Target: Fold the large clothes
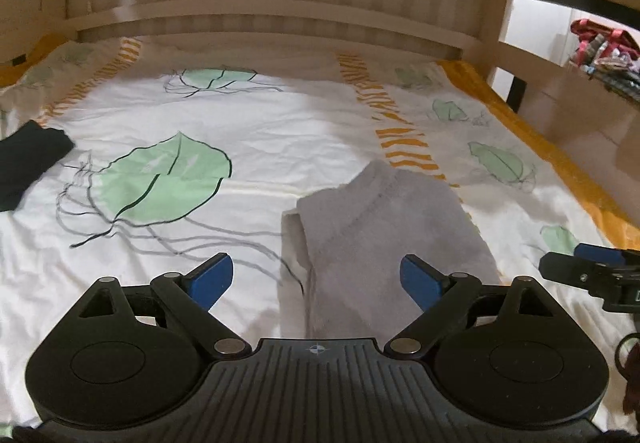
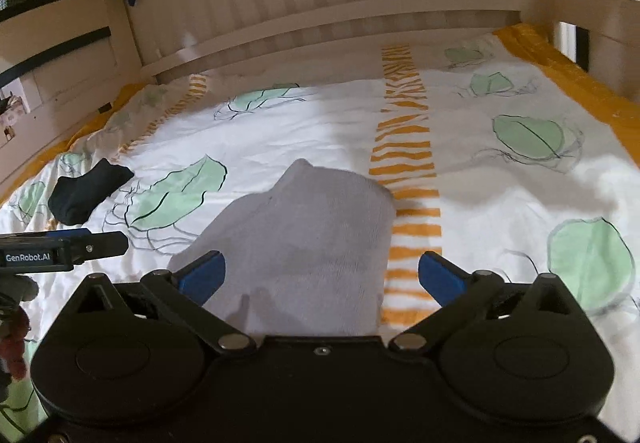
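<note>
A pale grey garment point(image 1: 384, 235) lies folded into a compact stack on the bed's leaf-print cover point(image 1: 280, 131); it also shows in the right wrist view point(image 2: 312, 239). My left gripper point(image 1: 318, 281) is open and empty, hovering just short of the garment's near left edge. My right gripper point(image 2: 322, 277) is open and empty, above the garment's near edge. The right gripper's tip point(image 1: 576, 263) shows at the right of the left wrist view, and the left gripper's tip point(image 2: 92, 243) shows at the left of the right wrist view.
A dark folded garment point(image 1: 28, 163) lies at the far left of the bed, also in the right wrist view point(image 2: 88, 191). A wooden slatted headboard point(image 1: 280, 11) closes the far side. Bed rails point(image 2: 580, 23) stand at the right. A shelf with clutter point(image 1: 600, 51) sits beyond.
</note>
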`<move>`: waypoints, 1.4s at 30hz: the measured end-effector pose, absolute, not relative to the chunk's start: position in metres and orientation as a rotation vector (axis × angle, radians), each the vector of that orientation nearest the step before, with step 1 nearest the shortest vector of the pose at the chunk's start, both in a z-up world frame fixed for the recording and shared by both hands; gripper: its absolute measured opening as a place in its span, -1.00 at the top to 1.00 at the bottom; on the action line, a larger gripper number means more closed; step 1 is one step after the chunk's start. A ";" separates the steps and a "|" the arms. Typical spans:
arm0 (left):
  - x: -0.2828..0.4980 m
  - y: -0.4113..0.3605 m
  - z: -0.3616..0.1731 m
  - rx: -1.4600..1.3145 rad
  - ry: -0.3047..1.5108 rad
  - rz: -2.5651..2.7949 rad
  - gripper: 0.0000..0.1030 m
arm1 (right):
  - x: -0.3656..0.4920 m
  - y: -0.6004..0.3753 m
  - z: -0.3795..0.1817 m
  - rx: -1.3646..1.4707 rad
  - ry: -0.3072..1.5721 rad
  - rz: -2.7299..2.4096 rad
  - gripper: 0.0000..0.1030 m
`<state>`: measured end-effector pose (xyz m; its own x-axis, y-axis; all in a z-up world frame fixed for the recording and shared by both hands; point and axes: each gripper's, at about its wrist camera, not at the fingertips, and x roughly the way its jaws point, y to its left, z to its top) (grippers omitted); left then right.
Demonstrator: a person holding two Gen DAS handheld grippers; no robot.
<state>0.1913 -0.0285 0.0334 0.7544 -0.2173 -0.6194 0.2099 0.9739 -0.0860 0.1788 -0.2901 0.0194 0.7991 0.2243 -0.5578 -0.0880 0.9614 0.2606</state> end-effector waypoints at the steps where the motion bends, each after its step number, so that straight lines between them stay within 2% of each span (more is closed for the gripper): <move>1: 0.186 -0.032 0.034 -0.003 0.677 -0.221 -0.77 | 0.171 -0.289 0.020 0.230 0.619 0.163 -0.99; 20: 0.104 -0.061 0.014 0.078 0.759 -0.125 -0.77 | 0.083 -0.286 0.004 0.252 0.639 0.093 -0.99; 42: 0.090 -0.073 0.003 0.074 0.782 -0.124 -0.77 | 0.073 -0.289 -0.001 0.215 0.606 0.061 -0.99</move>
